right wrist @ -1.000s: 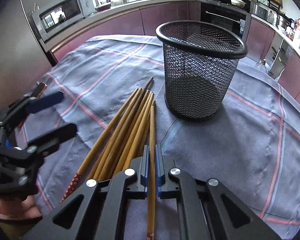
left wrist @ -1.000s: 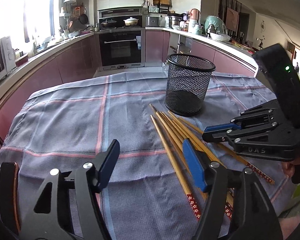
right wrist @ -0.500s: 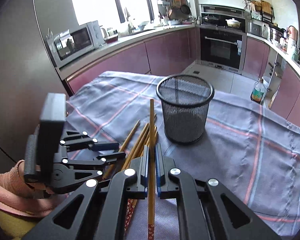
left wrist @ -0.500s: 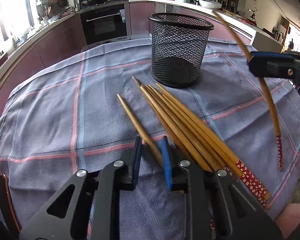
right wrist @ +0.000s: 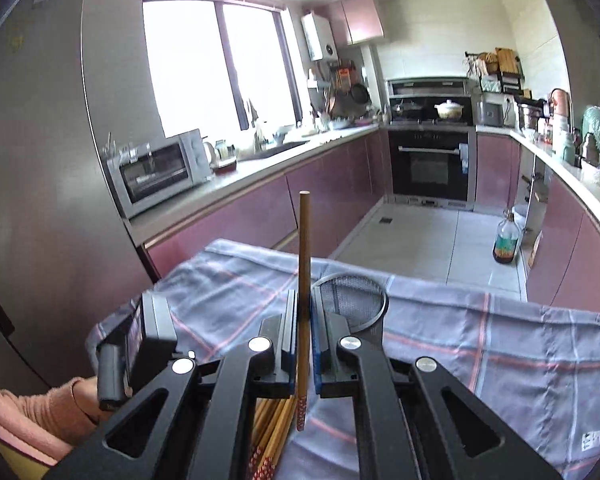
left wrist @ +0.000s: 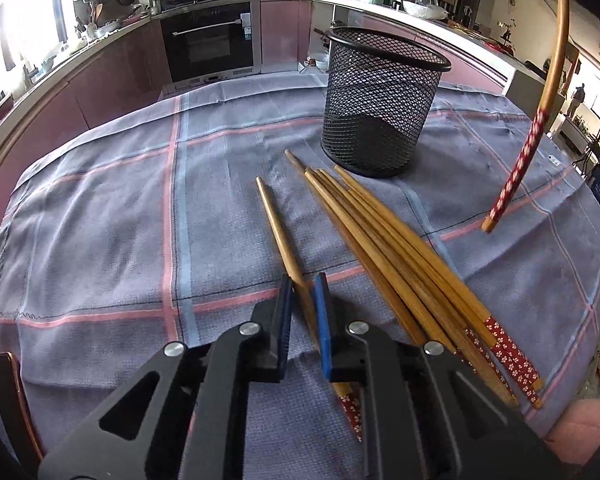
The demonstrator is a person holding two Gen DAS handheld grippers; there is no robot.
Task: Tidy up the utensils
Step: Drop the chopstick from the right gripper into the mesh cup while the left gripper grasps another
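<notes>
A black mesh cup point(left wrist: 384, 104) stands on the checked cloth point(left wrist: 120, 220). Several wooden chopsticks with red patterned ends point(left wrist: 412, 264) lie in a pile in front of it. My left gripper point(left wrist: 303, 292) is shut on one separate chopstick point(left wrist: 278, 228) that lies on the cloth left of the pile. My right gripper point(right wrist: 304, 312) is shut on another chopstick point(right wrist: 303, 248) and holds it upright high above the table; this chopstick shows in the left wrist view point(left wrist: 540, 116) to the right of the cup. The cup's rim point(right wrist: 376, 292) shows just beyond the right gripper.
The table's cloth hangs over the edges. Kitchen counters, an oven point(left wrist: 210, 44) and a microwave point(right wrist: 160, 168) surround the table. A bottle point(right wrist: 506, 240) stands on the floor. My left hand in a pink sleeve point(right wrist: 40, 412) shows in the right wrist view.
My right gripper has lifted its chopstick off the pile and turned it upright, high over the table. My left gripper has moved in and closed on the separate chopstick.
</notes>
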